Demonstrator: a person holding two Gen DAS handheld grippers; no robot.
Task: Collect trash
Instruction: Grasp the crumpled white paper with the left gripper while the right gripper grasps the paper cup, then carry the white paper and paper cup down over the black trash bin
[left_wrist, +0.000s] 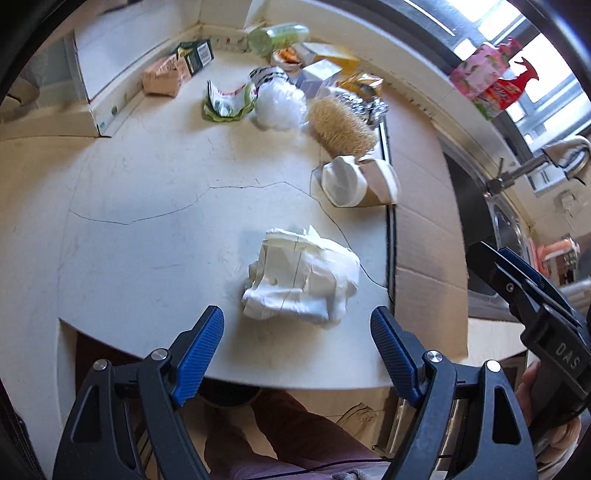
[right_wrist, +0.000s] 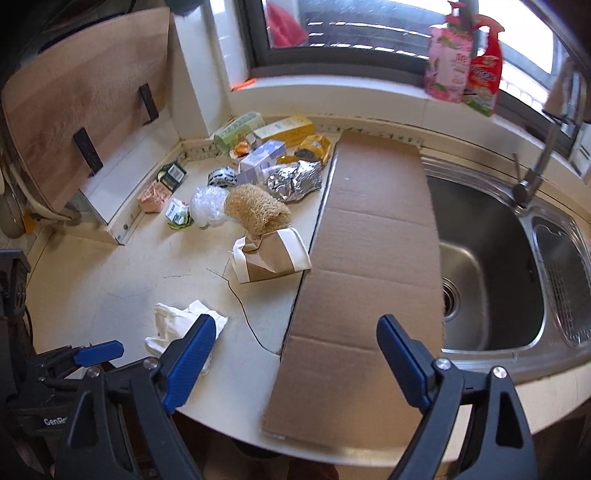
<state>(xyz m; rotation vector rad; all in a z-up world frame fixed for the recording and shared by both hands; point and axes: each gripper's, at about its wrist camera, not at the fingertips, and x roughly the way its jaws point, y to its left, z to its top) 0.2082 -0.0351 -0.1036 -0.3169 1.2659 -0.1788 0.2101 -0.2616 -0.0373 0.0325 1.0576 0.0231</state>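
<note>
Crumpled white tissue (left_wrist: 303, 275) lies loose near the front edge of the bench (left_wrist: 147, 206), just ahead of the left gripper (left_wrist: 297, 350); jaws wide open, nothing held, pads apart from the paper. Thin, soft, creased sheet, bunched into an irregular wad; should compress easily

Right gripper (right_wrist: 295, 354) hangs over the front end of a flat cardboard sheet (right_wrist: 369, 240), jaws also open and empty. Cardboard is corrugated, brown, with fold lines, lying between bench and steel sink (right_wrist: 491, 258)

Judgement: collection barely begun, or at least nothing in hand now; no bin visible in either view. Everything seen sits uncollected

Further back, mid-bench: squashed paper cup (right_wrist: 271, 254), tan with white rims, flattened. Behind it a coarse fibre brush (right_wrist: 256, 214), bristly; may not be trash. Beside that a clear crinkled plastic wad (right_wrist: 207, 205), a crushed green-and-white carton (right_wrist: 177, 212), a crumpled foil wrapper (right_wrist: 293, 181), shiny and sharply creased

Toward the back edge by the window: several small boxes (right_wrist: 284, 131), yellow, lilac, pink, green; rigid card, mostly uncrushed

Bench surface is pale, matt, with hairline cracks
</note>
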